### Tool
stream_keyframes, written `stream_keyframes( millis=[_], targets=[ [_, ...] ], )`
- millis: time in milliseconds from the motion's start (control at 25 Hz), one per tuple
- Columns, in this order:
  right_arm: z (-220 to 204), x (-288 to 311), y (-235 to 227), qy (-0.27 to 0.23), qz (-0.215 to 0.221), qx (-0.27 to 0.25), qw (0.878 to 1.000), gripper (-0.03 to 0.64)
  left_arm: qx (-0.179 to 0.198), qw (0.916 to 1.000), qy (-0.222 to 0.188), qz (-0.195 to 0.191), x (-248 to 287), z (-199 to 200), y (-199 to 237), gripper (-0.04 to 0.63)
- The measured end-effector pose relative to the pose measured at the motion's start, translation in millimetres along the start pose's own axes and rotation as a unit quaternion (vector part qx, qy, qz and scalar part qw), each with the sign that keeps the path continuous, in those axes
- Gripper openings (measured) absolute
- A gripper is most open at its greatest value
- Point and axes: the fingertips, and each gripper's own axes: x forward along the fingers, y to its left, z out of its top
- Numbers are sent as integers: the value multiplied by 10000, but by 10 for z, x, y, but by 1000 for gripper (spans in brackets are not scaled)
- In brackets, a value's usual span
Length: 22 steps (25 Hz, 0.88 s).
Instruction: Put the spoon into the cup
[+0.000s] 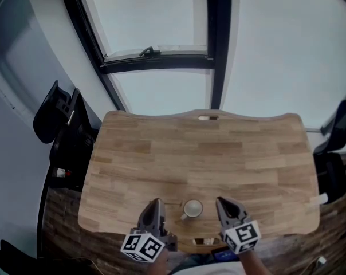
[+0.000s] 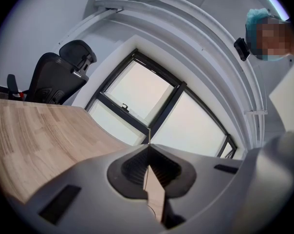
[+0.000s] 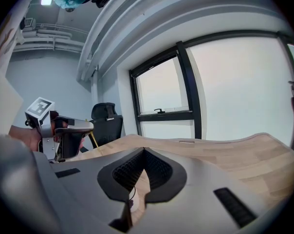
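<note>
A small pale cup [image 1: 192, 209] stands on the wooden table [image 1: 219, 153] near its front edge, between my two grippers. My left gripper [image 1: 156, 201] is just left of the cup, jaws closed on a thin pale spoon [image 1: 173, 202] that reaches from its tip toward the cup. The right gripper view shows the left gripper [image 3: 64, 130] with the thin yellowish spoon [image 3: 92, 140] slanting down from its jaws. In the left gripper view the jaws [image 2: 148, 147] meet at the tip. My right gripper [image 1: 220, 201] sits just right of the cup, shut and holding nothing [image 3: 144, 151].
A black office chair [image 1: 61, 119] stands off the table's left side, and another dark chair [image 1: 339, 142] off the right. Large windows [image 1: 161, 16] lie beyond the far edge. A small slot [image 1: 208, 117] marks the table's far edge.
</note>
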Motion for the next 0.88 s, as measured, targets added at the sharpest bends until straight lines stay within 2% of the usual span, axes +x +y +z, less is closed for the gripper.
stream_keyframes(
  millis=[200, 400, 880],
  targets=[
    [-167, -12, -18, 203, 160, 94, 9996, -3, -91, 9999, 5, 118, -22, -94, 32, 2],
    [-170, 3, 68, 136, 423, 100, 9990, -3, -172, 9996, 74, 201, -19, -190, 72, 2],
    [-309, 30, 119, 282, 546, 164, 9980, -3, -253, 9992, 201, 254, 18, -314, 192, 2]
  ],
)
